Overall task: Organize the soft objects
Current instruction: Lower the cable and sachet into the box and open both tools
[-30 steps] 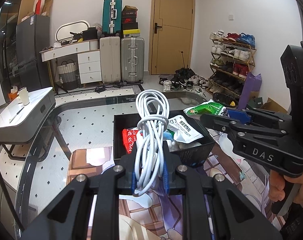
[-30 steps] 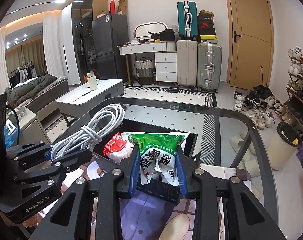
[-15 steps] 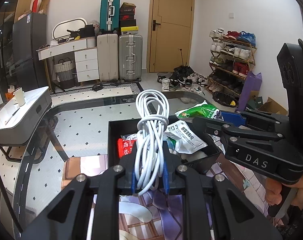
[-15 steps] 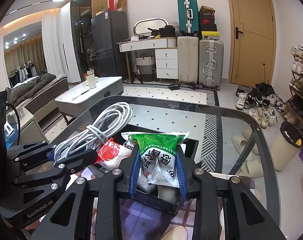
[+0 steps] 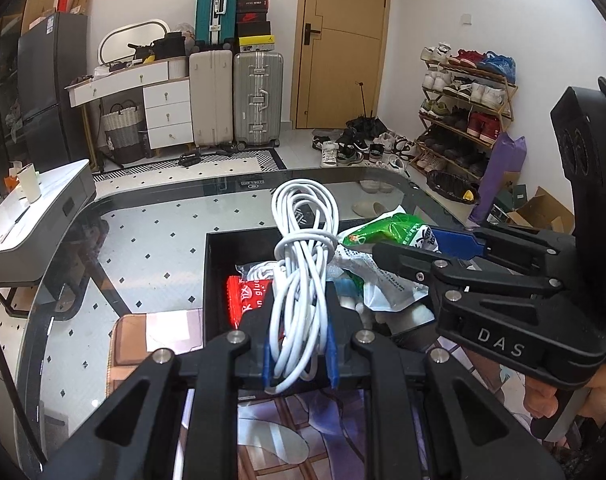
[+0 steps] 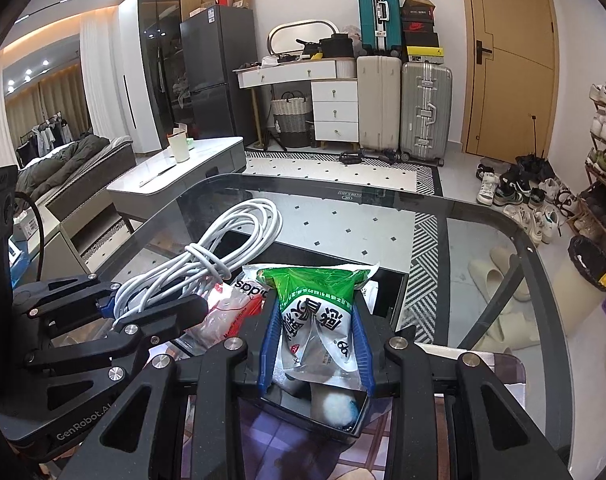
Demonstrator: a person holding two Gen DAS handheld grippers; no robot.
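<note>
My left gripper (image 5: 299, 356) is shut on a coiled white cable (image 5: 305, 256) and holds it upright over the near edge of a black bin (image 5: 213, 280). The cable also shows in the right wrist view (image 6: 227, 240). My right gripper (image 6: 315, 352) is shut on a green and white plastic packet (image 6: 315, 312) and holds it over the same bin (image 6: 391, 300). The packet shows in the left wrist view (image 5: 391, 232). Inside the bin lie a red packet (image 5: 247, 300), white packets and a white soft object (image 6: 335, 404).
The bin stands on a printed mat (image 5: 159, 332) on a glass table (image 6: 483, 248). Beyond are a white low table (image 5: 35, 216), suitcases (image 5: 239, 96), a door (image 5: 343, 40) and a shoe rack (image 5: 463, 112).
Both grippers have moved forward and lower over the bin with their loads. The bin looks closer and larger in both views.
</note>
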